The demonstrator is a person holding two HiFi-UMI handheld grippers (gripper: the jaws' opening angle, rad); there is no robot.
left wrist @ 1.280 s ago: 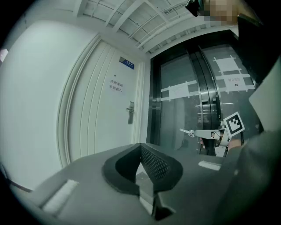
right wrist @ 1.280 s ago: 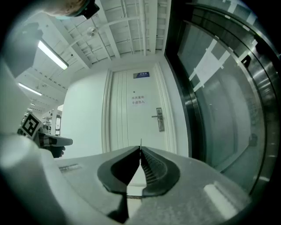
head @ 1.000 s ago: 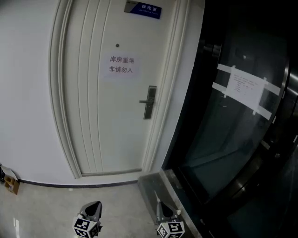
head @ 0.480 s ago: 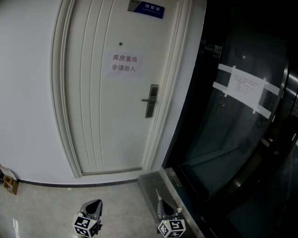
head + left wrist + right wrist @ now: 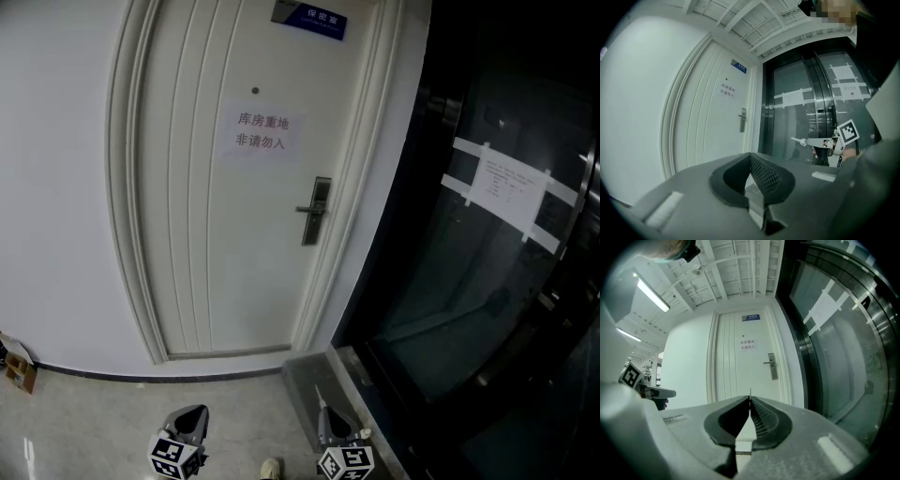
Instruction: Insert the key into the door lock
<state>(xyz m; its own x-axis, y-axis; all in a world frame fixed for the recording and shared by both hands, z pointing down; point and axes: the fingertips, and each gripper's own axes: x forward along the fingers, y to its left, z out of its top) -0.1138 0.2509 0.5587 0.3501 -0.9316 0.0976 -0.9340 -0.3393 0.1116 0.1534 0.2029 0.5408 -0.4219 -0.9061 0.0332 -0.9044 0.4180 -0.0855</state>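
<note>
Door (image 5: 211, 244) ahead — lock (image 5: 316, 211) on it, glass (image 5: 469, 309) right

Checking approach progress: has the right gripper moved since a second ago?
Yes, slightly left: in the head view the right gripper now sits more nearly beneath the door handle than before.

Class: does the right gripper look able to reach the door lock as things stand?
Probably not yet: nothing blocks the way, but the door lock stands well beyond the right gripper and its key.
</note>
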